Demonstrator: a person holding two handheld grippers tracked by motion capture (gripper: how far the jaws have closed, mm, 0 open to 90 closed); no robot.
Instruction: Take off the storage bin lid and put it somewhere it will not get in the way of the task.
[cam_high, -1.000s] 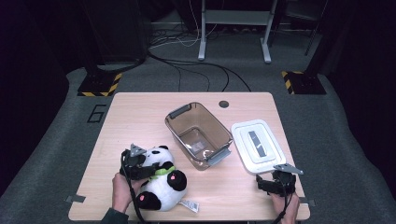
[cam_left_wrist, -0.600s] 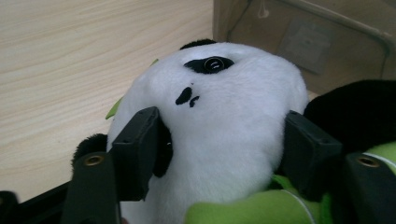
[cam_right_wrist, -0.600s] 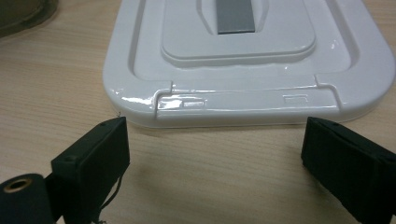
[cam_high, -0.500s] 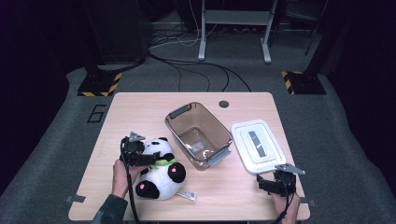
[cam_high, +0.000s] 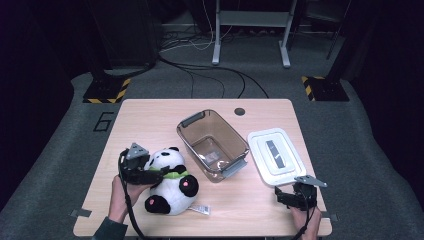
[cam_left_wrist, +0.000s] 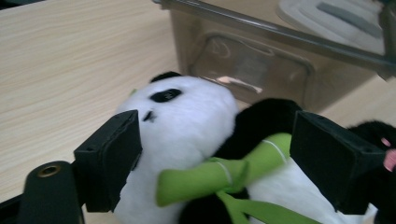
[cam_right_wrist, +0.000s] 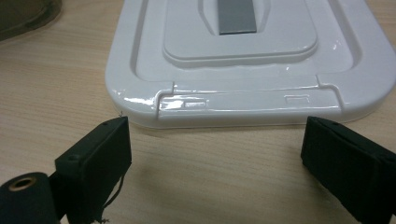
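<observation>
Left gripper (cam_high: 150, 172) sits on the panda plush (cam_high: 170, 182), jaws spread wide either side of the head and neck, pads close to the fur but grip not confirmed; green bamboo piece (cam_left_wrist: 219, 175) lies between them. Brown bin (cam_high: 212, 145) is just ahead of the jaws, its near wall close behind the panda's head, so little room forward. Open tabletop (cam_high: 135, 120) off to the left of these jaws. Right gripper (cam_high: 292, 196) jaws wide, nothing between them, resting low by the table's near edge. White lid (cam_right_wrist: 247, 56) lies just ahead, its rim a short gap from the jaw tips.
</observation>
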